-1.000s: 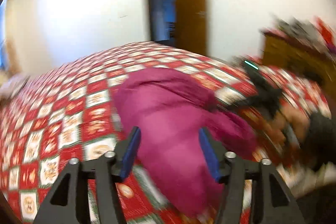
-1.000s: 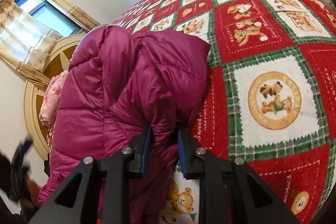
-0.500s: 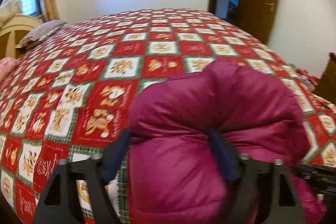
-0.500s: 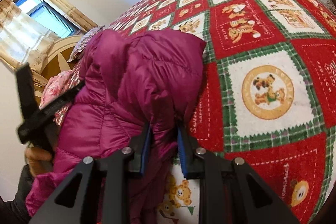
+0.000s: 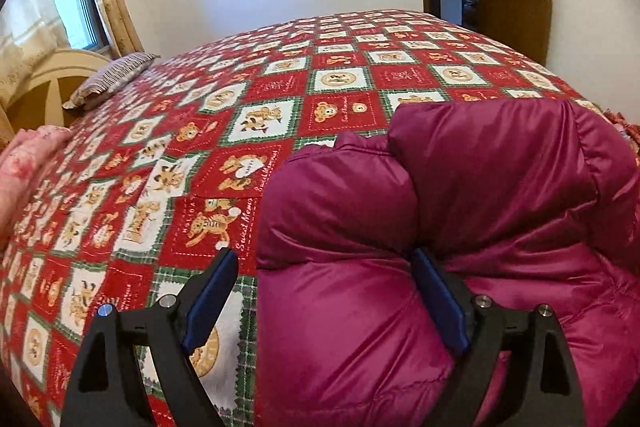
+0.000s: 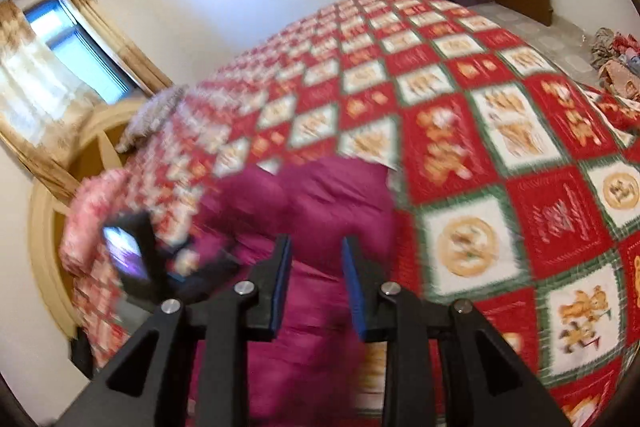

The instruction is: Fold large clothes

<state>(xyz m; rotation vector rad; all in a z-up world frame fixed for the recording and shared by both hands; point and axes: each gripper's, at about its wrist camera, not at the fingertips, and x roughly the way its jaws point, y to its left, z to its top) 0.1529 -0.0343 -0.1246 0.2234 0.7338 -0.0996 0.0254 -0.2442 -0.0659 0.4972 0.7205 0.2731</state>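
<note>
In the left wrist view, the left claw (image 5: 320, 291) stands wide, having just been opening, astride the puffy magenta quilted jacket (image 5: 460, 227) at lower right on the red-and-white checked bedspread (image 5: 280, 87). In the blurred right wrist view, the right claw (image 6: 314, 279), narrowly parted after just opening, grips nothing above the jacket (image 6: 320, 211) at centre-bottom.

My left gripper (image 5: 320, 291) points down at a slant with its jaws spread wide, having just been opening; a puffy bulge of the magenta jacket (image 5: 460, 227) sits between the blue pads (image 5: 208, 303), the right pad against the fabric and the left one clear of it. My right gripper (image 6: 314, 287) also tilts downward, its jaws a narrow gap apart and just now opening a little, with the jacket seen through the gap but the blurred picture showing no pinch. In the right wrist view my left gripper shows as a dark blurred shape at the left.
</note>
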